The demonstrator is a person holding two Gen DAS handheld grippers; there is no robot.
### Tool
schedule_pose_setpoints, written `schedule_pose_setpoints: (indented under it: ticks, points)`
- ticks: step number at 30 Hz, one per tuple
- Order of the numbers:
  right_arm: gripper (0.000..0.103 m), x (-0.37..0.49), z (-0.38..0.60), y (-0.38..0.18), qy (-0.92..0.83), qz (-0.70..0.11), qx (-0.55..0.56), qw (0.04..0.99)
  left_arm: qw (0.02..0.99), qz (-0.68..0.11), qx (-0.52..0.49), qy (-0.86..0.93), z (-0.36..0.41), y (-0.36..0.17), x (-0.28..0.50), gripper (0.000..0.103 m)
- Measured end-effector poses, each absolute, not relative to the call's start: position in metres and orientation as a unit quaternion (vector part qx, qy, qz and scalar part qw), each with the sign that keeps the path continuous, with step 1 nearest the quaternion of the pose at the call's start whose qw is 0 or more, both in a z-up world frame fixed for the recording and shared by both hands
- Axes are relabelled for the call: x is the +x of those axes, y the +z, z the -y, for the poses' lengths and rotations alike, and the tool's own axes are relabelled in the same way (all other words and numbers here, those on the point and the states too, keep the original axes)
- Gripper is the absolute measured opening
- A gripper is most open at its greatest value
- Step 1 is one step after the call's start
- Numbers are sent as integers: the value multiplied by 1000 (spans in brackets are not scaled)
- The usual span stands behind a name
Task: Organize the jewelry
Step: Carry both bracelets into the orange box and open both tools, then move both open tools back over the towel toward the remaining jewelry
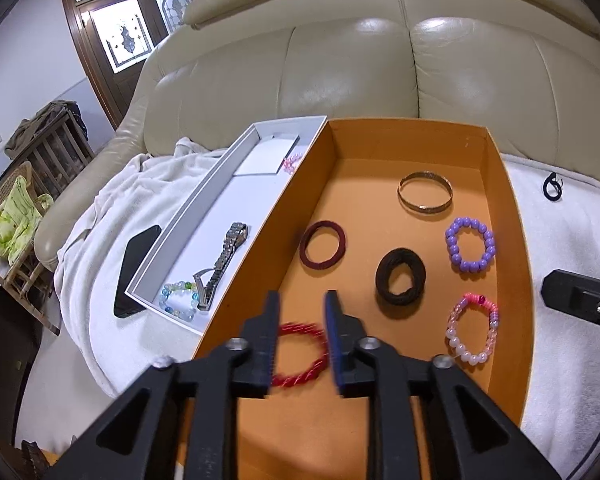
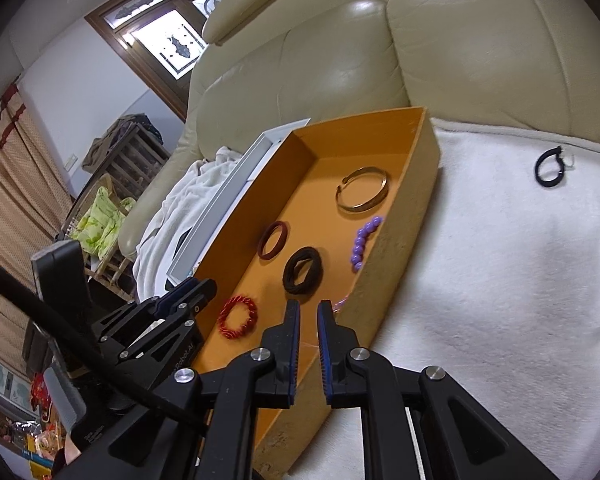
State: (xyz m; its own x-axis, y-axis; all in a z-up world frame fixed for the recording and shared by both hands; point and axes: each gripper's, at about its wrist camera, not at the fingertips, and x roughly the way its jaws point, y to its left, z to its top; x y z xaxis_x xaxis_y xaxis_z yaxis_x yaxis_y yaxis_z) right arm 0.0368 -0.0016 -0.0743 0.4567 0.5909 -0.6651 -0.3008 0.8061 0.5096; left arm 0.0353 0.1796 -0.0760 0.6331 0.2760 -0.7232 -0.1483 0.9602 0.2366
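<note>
1. Orange box (image 1: pixel 508 264): lying open on the seat, with 6 rings spread over its floor. Judged step: setting the red twisted bracelet (image 1: pixel 298 354) down near the front wall. Best done by leaving it flat, in bare floor of its own.
2. Left gripper (image 1: pixel 303 300): fingers spread, pinching nothing, poised over the red bracelet, which lies on the box floor below. Lift straight up and back to avoid hooking the ring on a fingertip.
3. Right gripper (image 2: pixel 309 308): fingers almost pressed together, empty, poised at the front right corner of the box. Keep clear of the wall there.
4. Cream sofa (image 1: pixel 340 60) behind, white blanket (image 1: pixel 572 320) under both boxes. Soft footing, so avoid leaning on a box rim.
5. White box (image 1: pixel 188 216): touching the orange box's left wall, holding a metal watch (image 1: pixel 224 264), a pale bead bracelet (image 1: pixel 178 300) and a small pink piece at the far end.
6. Dark phone (image 1: pixel 136 268) on the blanket, just left of the white box.
7. Near neighbours in the orange box: black hair tie (image 1: pixel 400 276), pink and white bead bracelet (image 1: pixel 473 328), both apart from the red one. Farther back: maroon tie (image 1: pixel 323 245), purple bead bracelet (image 1: pixel 470 245), gold bangle (image 1: pixel 425 191).
8. Still outside, probably next: small black loop (image 1: pixel 552 186) on the blanket to the right.
</note>
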Motion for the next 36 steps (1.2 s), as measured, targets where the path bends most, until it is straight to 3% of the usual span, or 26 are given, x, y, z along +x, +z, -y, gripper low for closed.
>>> schedule_pose_setpoints:
  ticks: [4,12,15,17,36]
  points:
    - [12,36,20,-69,251,-443,168,844,909,-389,86,120,-170,-68,33,39]
    - [12,34,71,-65,212,-441,190,851,918,-369,96,108,-137,-60,32,46]
    - [20,34,97,-64,194,-444,202,851,924,-357,97,101,-123,-57,31,53]
    - [20,32,122,-64,173,-440,214,855,926,-349,101,99,-112,-55,31,55]
    - [21,40,315,-86,-15,-420,321,849,929,-339,150,-8,8,-67,32,58]
